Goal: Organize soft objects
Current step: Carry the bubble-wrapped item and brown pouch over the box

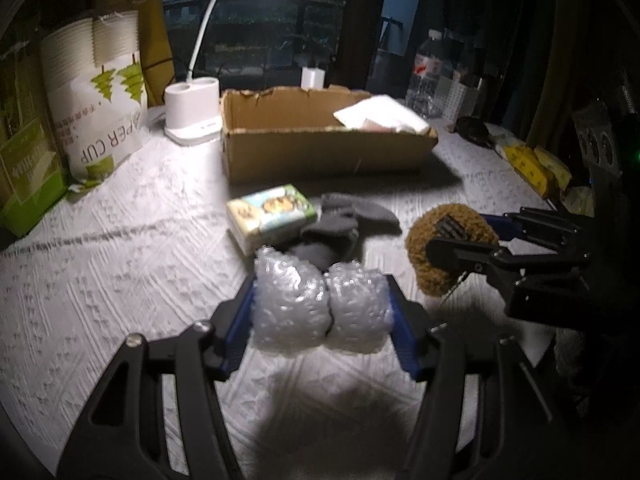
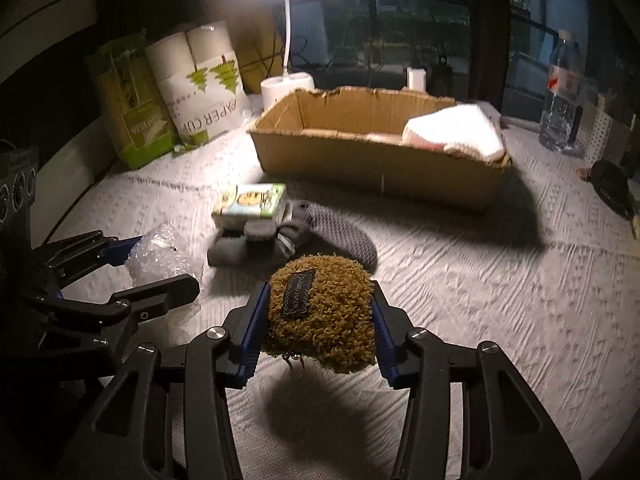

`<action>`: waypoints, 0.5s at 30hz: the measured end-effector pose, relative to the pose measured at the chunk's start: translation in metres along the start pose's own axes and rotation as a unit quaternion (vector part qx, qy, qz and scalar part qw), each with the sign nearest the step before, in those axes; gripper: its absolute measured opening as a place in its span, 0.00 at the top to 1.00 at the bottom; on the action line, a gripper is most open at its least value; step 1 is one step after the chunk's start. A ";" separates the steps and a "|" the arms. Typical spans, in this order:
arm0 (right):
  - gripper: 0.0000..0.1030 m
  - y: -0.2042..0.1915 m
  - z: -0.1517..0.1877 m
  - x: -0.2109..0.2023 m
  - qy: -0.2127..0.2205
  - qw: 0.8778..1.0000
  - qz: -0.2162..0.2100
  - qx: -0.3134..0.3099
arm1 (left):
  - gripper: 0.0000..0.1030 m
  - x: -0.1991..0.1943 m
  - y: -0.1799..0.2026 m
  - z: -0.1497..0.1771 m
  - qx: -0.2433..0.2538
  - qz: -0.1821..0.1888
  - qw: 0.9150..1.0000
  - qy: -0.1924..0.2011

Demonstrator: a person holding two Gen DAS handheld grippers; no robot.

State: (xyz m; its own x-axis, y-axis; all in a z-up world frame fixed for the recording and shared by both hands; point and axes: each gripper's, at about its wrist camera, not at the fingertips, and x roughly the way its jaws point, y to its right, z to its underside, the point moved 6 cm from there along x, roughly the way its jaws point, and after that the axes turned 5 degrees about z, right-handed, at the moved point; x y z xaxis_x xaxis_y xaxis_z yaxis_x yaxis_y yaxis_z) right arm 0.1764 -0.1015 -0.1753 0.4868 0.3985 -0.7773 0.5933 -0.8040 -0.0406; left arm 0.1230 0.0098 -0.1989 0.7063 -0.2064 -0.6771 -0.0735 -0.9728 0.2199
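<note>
Left claw (image 1: pixel 322 312) pinches bubble wrap (image 1: pixel 320 308) | right claw (image 2: pixel 320 312) pinches brown pouch (image 2: pixel 324 312), label visible

The left tool (image 1: pixel 322 312) clamps a crumpled wad of clear bubble wrap (image 1: pixel 320 308) between its blue pads, lifted above the white textured desk (image 1: pixel 120 280). To its right, the right tool (image 1: pixel 444 238) grips a fuzzy brown plush pouch (image 1: pixel 436 272). Beyond lie grey knitted socks (image 1: pixel 344 224) touching a small green-and-white printed packet (image 1: pixel 272 216), then an open brown cardboard box (image 1: pixel 320 152) holding folded white cloth (image 1: pixel 384 116).
</note>
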 end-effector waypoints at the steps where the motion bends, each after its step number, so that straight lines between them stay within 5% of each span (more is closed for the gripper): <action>1: 0.52 0.001 -0.002 -0.002 0.002 1.000 0.000 0.000 | 0.41 -0.001 0.000 -0.003 0.001 -0.001 1.000 0.002; 15: 0.52 0.016 -0.040 -0.013 0.035 0.999 0.004 0.002 | 0.41 -0.004 -0.005 -0.037 0.004 -0.006 1.000 0.027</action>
State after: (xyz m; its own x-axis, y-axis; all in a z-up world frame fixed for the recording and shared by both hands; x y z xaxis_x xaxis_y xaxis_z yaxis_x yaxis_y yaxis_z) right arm 0.2055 -0.1021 -0.1411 0.5345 0.4224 -0.7321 0.5871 -0.8086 -0.0379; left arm 0.1468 0.0197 -0.1716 0.7437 -0.1894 -0.6411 -0.0704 -0.9759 0.2067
